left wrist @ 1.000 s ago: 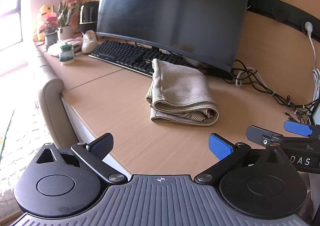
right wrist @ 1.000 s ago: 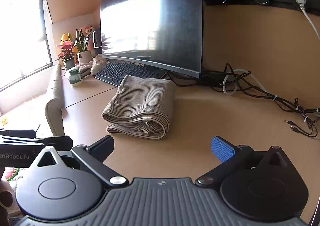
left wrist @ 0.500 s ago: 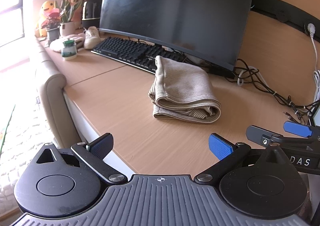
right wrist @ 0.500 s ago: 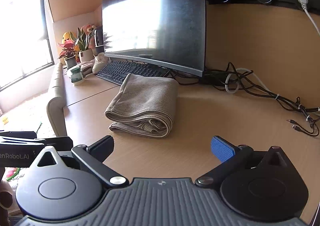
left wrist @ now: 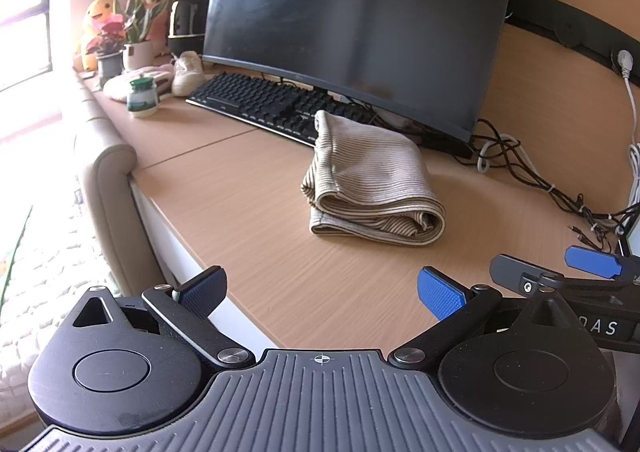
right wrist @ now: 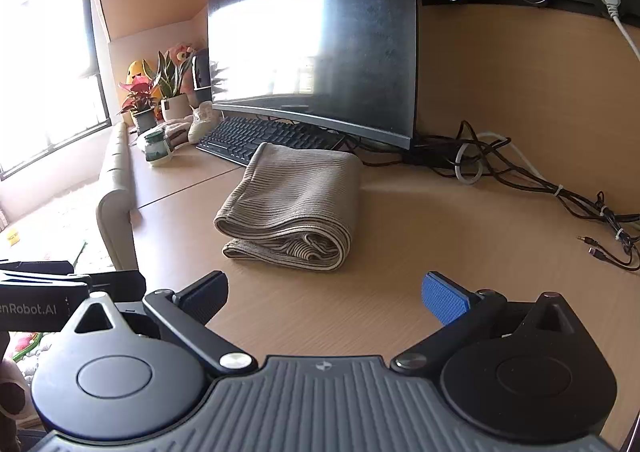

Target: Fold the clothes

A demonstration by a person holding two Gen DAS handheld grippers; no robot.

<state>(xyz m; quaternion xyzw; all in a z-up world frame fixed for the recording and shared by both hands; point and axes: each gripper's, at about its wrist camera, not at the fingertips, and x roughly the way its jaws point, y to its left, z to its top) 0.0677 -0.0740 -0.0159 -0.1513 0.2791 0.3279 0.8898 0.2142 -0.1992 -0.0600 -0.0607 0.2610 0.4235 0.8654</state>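
Fingers spread, empty; folded garment lengthwise toward monitor.

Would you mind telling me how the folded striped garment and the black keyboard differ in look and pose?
The folded striped garment is soft beige cloth, bunched in thick rounded layers; the keyboard is black, rigid and flat. The garment lies out in the open on the desk, while the keyboard sits farther back, partly under the monitor. Both rest on the desk, untouched by either gripper.
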